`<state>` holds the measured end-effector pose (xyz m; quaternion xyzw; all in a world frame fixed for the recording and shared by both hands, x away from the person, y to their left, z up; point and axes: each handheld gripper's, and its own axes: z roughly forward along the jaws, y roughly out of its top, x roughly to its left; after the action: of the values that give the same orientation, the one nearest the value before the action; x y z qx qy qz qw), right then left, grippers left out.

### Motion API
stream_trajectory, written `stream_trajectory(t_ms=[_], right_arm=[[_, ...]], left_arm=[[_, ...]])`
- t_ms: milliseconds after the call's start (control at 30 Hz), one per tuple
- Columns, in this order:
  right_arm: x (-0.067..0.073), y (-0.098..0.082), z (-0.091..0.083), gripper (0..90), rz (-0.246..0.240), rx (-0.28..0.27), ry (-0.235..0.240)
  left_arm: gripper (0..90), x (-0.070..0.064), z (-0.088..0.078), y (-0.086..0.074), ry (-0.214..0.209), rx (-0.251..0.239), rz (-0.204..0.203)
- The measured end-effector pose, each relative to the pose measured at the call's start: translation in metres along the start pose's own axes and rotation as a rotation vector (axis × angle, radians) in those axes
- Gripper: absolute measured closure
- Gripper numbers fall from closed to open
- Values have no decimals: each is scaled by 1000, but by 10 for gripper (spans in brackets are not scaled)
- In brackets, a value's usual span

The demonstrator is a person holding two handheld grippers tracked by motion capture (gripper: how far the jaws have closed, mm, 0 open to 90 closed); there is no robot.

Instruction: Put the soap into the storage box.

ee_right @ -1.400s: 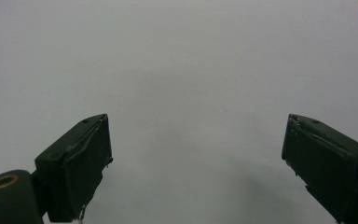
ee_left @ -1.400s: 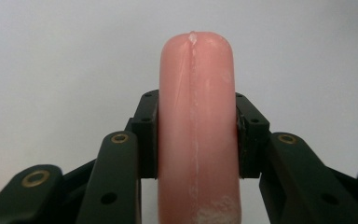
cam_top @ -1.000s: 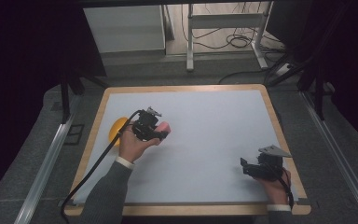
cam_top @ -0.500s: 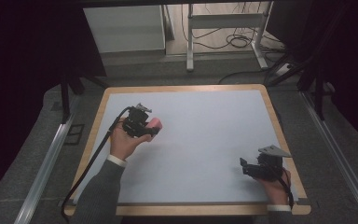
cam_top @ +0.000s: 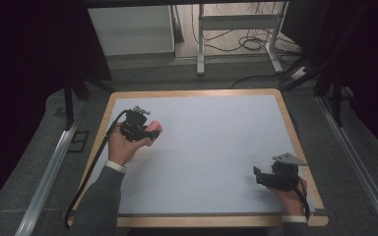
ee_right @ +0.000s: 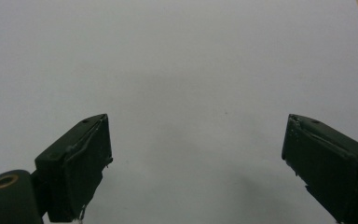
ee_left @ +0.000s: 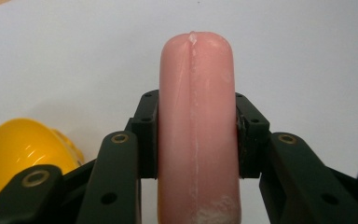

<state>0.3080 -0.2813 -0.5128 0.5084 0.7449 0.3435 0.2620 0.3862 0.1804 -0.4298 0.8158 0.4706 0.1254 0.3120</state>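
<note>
Two tools are at work over one counter (cam_top: 211, 147), a pale matte sheet framed in light wood. The left tool (cam_top: 137, 125) sits near the counter's left edge, its black jaws pinching one sausage (ee_left: 196, 130), a smooth, glossy pink cylinder with a rounded tip and a faint seam down its length, whitish scuffs near its base. The sausage juts forward past the jaws, held above the white surface. Just beside it, lower left in the left gripper view, lies one yellow thing (ee_left: 25, 151), rounded and shiny like plastic. The left hand (cam_top: 123, 147) wraps the tool from behind, grey sleeve trailing back. The right tool (cam_top: 270, 176) rests low near the right front corner, jaws spread wide over bare counter, the right hand (cam_top: 289, 192) behind it.
</note>
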Motion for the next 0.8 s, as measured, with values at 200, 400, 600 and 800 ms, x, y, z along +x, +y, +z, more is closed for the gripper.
stream_trajectory(t_ms=[200, 400, 600, 800], right_arm=[[0, 0, 0, 79, 0, 1, -1], [0, 0, 1, 79, 4, 5, -6], [1, 0, 1, 79, -1, -1, 4], [1, 0, 0, 79, -1, -2, 3]], left_arm=[[603, 11, -4, -4, 17, -2, -21], [602, 24, -9, -8, 30, -10, -53], [602, 36, -11, -12, 49, -4, -81], [602, 44, -13, -15, 63, -3, -98]])
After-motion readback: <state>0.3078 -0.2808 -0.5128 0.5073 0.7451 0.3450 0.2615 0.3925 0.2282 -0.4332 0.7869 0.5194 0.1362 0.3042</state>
